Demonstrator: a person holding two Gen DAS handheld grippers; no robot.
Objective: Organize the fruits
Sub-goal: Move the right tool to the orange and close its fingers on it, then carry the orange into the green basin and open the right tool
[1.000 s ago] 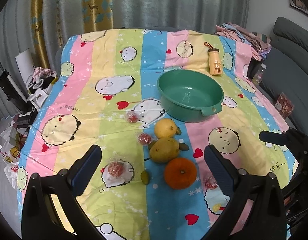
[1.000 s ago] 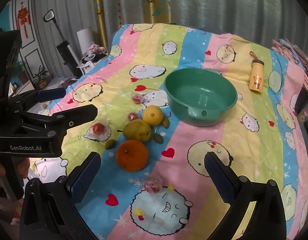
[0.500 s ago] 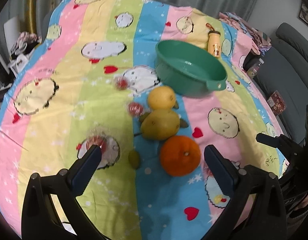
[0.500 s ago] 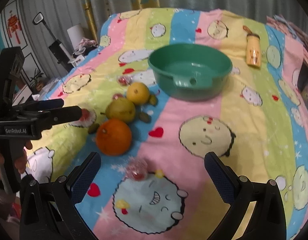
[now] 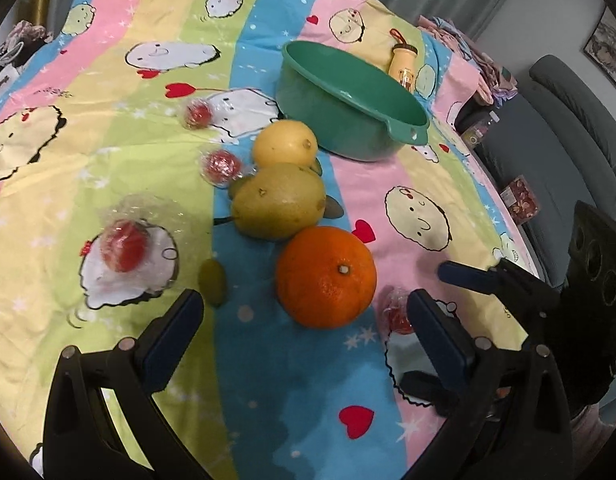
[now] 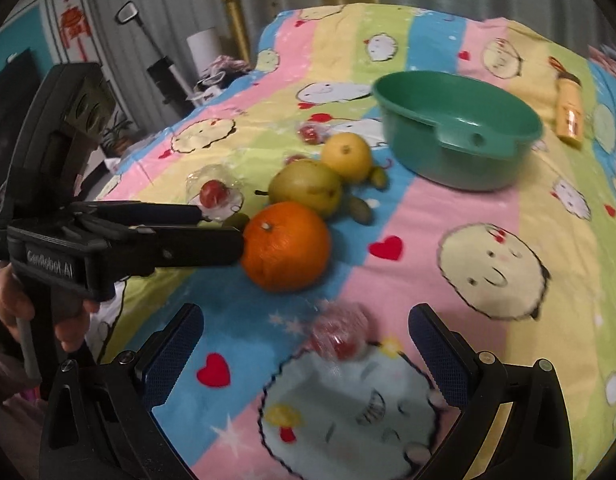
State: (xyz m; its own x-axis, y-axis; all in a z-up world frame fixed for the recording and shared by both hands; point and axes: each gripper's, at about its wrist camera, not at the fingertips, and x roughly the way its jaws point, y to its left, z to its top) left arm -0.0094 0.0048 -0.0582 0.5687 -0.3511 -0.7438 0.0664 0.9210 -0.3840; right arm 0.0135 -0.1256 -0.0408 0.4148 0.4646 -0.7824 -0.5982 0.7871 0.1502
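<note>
The green basin [image 5: 347, 96] sits empty in the upper middle of the frame, probably the fruits' destination, with the orange [image 5: 325, 276], pear [image 5: 278, 206] and lemon [image 5: 284, 148] touching in a row on the worktop [image 5: 108, 152] just below it. The left gripper [image 5: 304, 320] hangs before the orange, jaws wide apart and empty, seemingly lining up to grasp it; the right gripper [image 6: 306, 336], equally wide and empty, brackets a small wrapped red fruit [image 6: 339, 334] at lower centre without touching it.

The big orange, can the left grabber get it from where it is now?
Probably yes. The left gripper is open, and the orange lies right ahead between its fingers with nothing on top. The pear touches its far side, and a wrapped red fruit sits close by, so either might get nudged.
</note>
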